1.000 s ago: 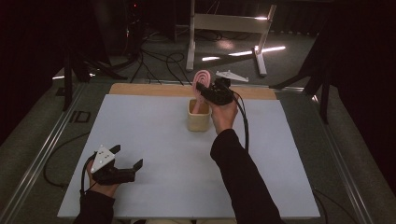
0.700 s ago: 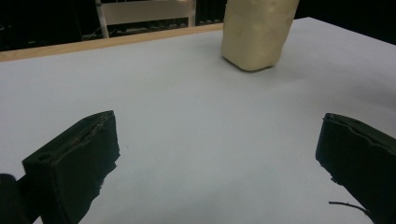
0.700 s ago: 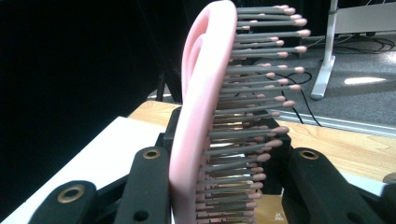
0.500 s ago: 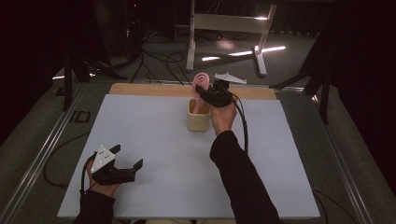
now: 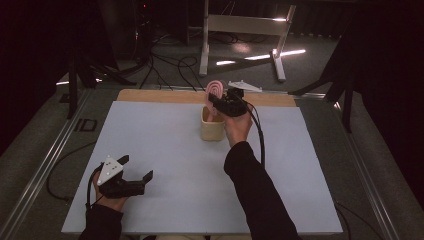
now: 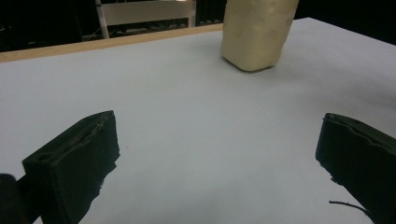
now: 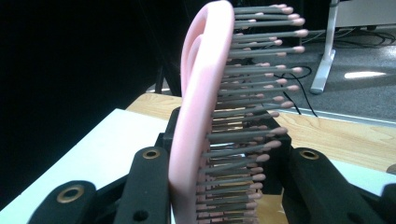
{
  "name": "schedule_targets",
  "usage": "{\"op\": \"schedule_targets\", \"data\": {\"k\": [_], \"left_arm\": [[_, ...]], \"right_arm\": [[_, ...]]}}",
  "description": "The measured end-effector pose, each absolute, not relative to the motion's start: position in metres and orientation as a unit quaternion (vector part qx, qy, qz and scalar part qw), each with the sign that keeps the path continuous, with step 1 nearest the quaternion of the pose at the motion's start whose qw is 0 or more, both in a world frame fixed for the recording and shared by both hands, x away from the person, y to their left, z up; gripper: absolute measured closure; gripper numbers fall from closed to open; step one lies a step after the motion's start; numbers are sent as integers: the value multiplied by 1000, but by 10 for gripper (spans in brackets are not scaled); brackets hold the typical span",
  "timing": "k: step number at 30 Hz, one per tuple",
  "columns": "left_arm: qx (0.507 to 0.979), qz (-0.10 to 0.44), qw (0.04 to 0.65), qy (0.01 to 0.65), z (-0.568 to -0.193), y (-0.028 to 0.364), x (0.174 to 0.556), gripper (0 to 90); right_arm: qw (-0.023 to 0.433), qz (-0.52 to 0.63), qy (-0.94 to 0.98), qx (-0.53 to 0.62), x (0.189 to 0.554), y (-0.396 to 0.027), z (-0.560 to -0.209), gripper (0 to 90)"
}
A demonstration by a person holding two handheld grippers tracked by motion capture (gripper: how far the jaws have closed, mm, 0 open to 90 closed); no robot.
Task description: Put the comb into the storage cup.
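Item: pink hairbrush (image 7: 205,107), upright, clamped in the right gripper (image 5: 226,101) directly above the cream holder (image 5: 212,128); not yet clearly inside or clear of it; left gripper (image 5: 131,176) idle, jaws wide, empty, well short of the holder.

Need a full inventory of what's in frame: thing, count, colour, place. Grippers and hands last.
hairbrush: 1, pink with grey bristles, clamped in the right gripper above the holder
holder: 1, cream, upright on the sheet, far centre
sheet: 1, white, covers the table
table edge: 1, wood strip, beyond the sheet's far side
stand: 1, white frame, on the floor beyond the table
cables: several, black, on the floor beyond the table
left gripper: 1, black, jaws wide apart with nothing between, near left of the sheet
right gripper: 1, black, shut on the hairbrush
hands: 2, dark sleeves, one per gripper
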State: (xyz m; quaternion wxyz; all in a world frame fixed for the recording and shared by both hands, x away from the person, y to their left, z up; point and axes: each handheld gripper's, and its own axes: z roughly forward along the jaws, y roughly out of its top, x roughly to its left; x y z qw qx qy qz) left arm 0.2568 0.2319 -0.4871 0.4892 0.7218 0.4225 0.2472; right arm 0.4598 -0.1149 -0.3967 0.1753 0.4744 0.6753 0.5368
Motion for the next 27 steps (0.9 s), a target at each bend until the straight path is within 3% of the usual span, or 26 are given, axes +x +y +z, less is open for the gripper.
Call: {"op": "schedule_targets", "data": {"k": [27], "left_arm": [[723,246,489,421,-487,231,257,1]], "right_arm": [[171,528,681,477,460,-113,-407,636]]}}
